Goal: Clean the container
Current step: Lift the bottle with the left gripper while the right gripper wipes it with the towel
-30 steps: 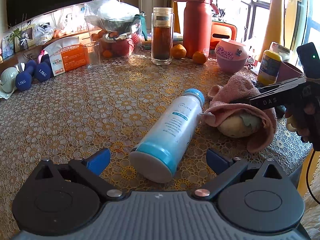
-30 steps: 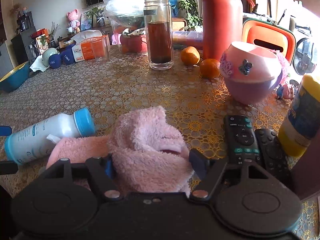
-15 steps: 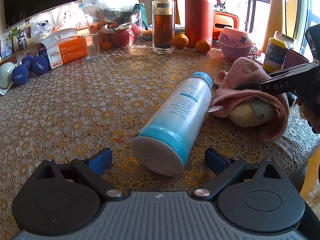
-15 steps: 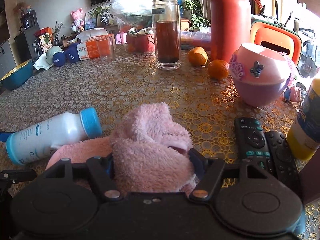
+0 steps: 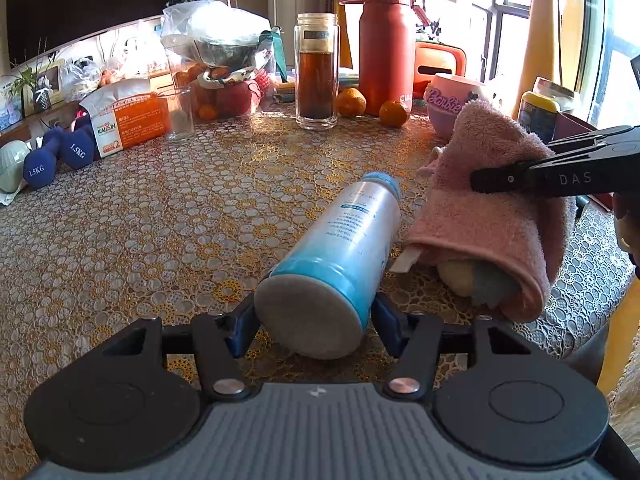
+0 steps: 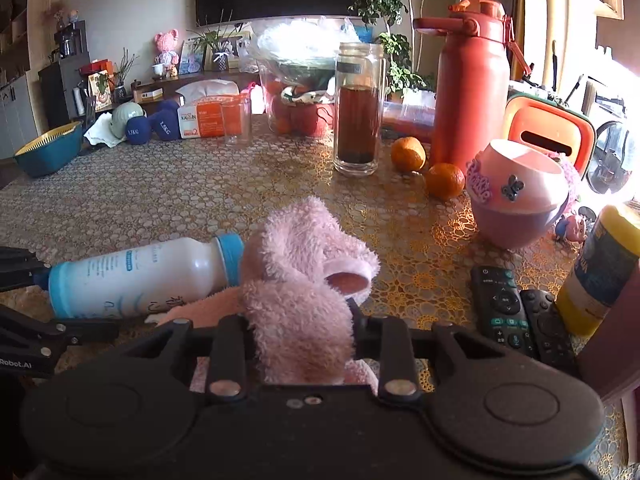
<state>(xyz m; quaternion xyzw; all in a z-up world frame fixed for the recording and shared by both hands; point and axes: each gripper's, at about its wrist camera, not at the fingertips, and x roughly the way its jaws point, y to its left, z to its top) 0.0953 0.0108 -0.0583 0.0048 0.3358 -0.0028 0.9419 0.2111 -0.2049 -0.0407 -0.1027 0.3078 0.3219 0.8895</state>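
A white bottle (image 5: 344,240) with a blue cap and blue base lies on its side on the lace-covered table (image 5: 160,220). My left gripper (image 5: 314,326) is shut on the bottle's base, one blue pad on each side. Just right of the bottle is a pink fluffy towel (image 5: 488,208), pinched from the right by my right gripper (image 5: 500,178). In the right wrist view the towel (image 6: 304,264) bulges up between the fingers of the right gripper (image 6: 298,332), and the bottle (image 6: 136,276) lies to its left, cap touching the towel.
A glass jar of dark tea (image 5: 316,76), a red thermos (image 5: 386,48), two oranges and a pink Barbie cup (image 5: 448,100) stand behind. Two remotes (image 6: 500,308) and a yellow-lidded bottle (image 6: 600,272) sit at the right. Dumbbells (image 5: 52,156) and a tissue box (image 5: 128,120) are far left.
My left gripper moved forward and shut on the bottle's base. The right gripper's fingers drew tighter on the towel, which now stands higher beside the bottle.
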